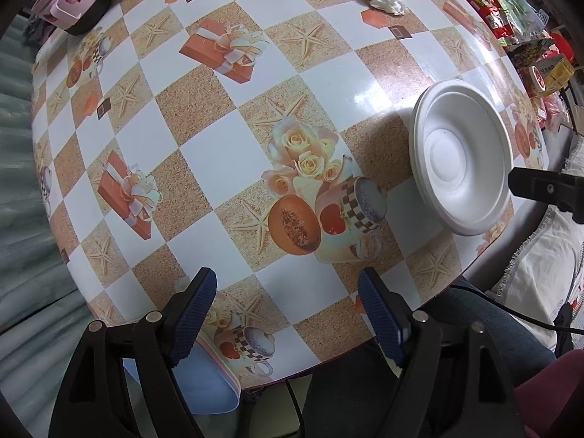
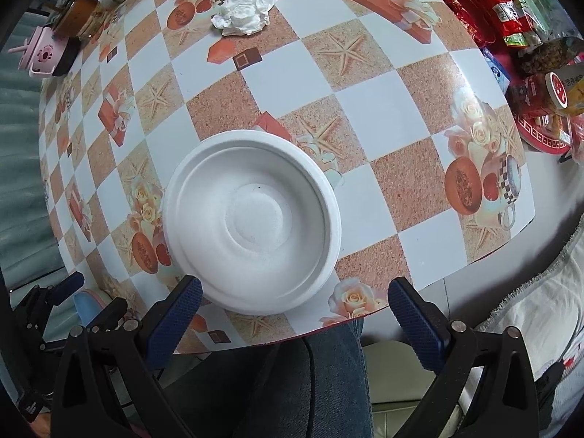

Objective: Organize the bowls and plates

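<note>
A white plate stack (image 2: 252,219) lies on the patterned tablecloth (image 2: 365,109) near the table's front edge; it looks like two nested plates. It also shows in the left wrist view (image 1: 461,157) at the right. My right gripper (image 2: 295,314) is open and empty just in front of the stack, its left finger (image 2: 175,325) close to the rim. My left gripper (image 1: 286,314) is open and empty over the front edge, well left of the plates. A light blue dish (image 1: 204,383) shows under the left gripper's left finger, mostly hidden.
A crumpled tissue (image 2: 244,12) lies at the back. Snack packets (image 2: 503,11) crowd the right side. A pink cup (image 1: 69,3) and jars (image 2: 76,14) stand at the back left. My lap in jeans (image 2: 292,383) is below the table edge.
</note>
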Demonstrator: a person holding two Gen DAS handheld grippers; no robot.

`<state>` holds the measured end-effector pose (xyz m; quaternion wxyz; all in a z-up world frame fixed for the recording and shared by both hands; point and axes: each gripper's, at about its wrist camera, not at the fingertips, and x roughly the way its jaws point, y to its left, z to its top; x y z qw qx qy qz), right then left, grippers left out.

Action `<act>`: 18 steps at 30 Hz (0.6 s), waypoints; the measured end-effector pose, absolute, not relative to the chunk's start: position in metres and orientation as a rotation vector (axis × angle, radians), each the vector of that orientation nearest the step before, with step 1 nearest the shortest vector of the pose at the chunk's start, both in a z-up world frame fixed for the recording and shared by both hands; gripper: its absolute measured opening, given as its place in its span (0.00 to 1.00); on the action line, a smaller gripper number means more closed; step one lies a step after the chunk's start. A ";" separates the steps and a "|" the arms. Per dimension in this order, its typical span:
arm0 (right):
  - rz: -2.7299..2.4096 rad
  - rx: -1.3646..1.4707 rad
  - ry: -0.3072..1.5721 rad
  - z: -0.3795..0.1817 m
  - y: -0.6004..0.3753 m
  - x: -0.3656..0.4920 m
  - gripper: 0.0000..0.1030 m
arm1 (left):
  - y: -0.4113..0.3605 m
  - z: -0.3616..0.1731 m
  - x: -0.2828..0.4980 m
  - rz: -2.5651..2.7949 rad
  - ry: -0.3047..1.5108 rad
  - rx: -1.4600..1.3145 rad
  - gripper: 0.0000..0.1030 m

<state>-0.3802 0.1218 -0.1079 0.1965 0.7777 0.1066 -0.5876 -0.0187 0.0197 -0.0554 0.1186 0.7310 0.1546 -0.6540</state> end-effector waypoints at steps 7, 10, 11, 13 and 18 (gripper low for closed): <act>-1.642 2.180 0.311 -0.108 0.120 -0.378 1.00 | 0.020 -0.055 -0.017 -1.908 0.459 2.134 0.80; -1.637 2.180 0.318 -0.109 0.119 -0.375 1.00 | 0.020 -0.056 -0.014 -1.902 0.470 2.131 0.80; -1.635 2.180 0.320 -0.109 0.119 -0.375 1.00 | 0.019 -0.056 -0.013 -1.901 0.472 2.130 0.80; -1.631 2.181 0.326 -0.110 0.119 -0.375 1.00 | 0.020 -0.057 -0.012 -1.899 0.475 2.130 0.80; -1.632 2.201 0.313 -0.113 0.126 -0.373 1.00 | 0.024 -0.057 -0.013 -1.899 0.472 2.134 0.80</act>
